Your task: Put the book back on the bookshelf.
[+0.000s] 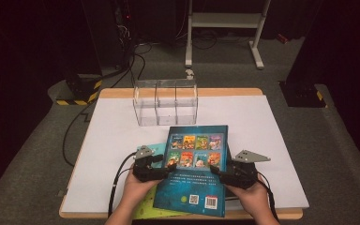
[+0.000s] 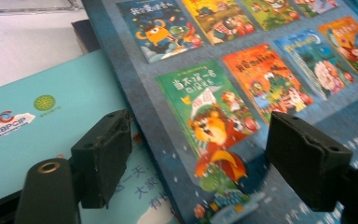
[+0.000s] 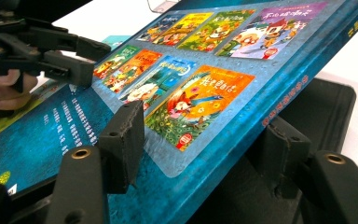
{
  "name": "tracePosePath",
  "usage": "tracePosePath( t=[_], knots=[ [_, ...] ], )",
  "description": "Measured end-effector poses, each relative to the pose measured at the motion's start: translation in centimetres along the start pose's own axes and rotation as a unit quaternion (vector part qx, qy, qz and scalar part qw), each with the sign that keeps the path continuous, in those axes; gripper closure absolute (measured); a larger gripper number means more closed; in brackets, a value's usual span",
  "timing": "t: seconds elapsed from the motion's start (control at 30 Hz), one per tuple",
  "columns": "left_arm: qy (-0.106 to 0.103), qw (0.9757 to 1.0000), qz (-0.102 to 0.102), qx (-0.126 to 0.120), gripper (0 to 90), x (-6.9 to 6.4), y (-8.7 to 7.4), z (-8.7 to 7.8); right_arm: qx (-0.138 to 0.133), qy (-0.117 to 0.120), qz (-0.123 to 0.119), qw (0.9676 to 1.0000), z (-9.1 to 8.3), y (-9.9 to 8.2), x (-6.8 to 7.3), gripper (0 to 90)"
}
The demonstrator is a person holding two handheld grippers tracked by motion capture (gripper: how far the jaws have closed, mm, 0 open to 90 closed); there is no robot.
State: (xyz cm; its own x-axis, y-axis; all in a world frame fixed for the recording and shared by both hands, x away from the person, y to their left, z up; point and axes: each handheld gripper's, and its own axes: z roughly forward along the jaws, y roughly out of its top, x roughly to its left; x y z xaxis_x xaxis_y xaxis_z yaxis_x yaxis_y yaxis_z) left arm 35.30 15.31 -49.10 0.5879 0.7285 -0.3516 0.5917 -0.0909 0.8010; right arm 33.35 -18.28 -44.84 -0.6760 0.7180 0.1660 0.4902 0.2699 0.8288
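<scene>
High view shows a person at the near edge of the table [image 1: 122, 140], a gripper in each hand, both brought to a dark blue picture book [image 1: 194, 168] that lies back cover up on a teal book [image 1: 157, 148] and a yellow-green one [image 1: 146, 207]. The blue book sits near the front edge, just short of the clear three-bay organizer [image 1: 165, 102], which stands upright and looks empty; the aim, as I judge it, is to lift the book and stand it in one of those bays.

Right gripper view explains the hold: the right gripper [image 3: 200, 140] has one jaw above the cover and the other under the book's edge by the spine, so that edge is raised clear of the table. The lower jaw carries the edge and the upper one lies on or just over the cover, so this looks like a grip on the blue book, a side grip that lets it be tipped upright.

Left gripper view looks down over the blue book's left edge, where it overlaps the teal book. The left gripper [image 2: 198, 154] has its jaws spread wide, pressing on nothing; it seems poised to steady or take the opposite edge once the book rises
</scene>
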Motion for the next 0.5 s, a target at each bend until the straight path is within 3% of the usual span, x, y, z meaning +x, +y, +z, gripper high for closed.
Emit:
tracePosePath(
  t=[0.2,0.3,0.5],
  knots=[
    [-0.026,0.9995,-0.019,-0.002,20.5,0.7,0.1,-0.1,-0.018,-0.009,-0.026,0.9994,-0.6,0.3,0.8,38.4],
    [-0.049,0.9980,-0.038,-0.006,20.4,1.1,0.3,0.1,-0.025,-0.012,-0.037,0.9989,-0.9,0.4,1.1,38.5],
    [-0.068,0.9965,-0.049,-0.009,21.4,1.3,0.5,0.3,-0.032,-0.014,-0.046,0.9983,-1.0,0.5,1.4,38.5]
  ],
)
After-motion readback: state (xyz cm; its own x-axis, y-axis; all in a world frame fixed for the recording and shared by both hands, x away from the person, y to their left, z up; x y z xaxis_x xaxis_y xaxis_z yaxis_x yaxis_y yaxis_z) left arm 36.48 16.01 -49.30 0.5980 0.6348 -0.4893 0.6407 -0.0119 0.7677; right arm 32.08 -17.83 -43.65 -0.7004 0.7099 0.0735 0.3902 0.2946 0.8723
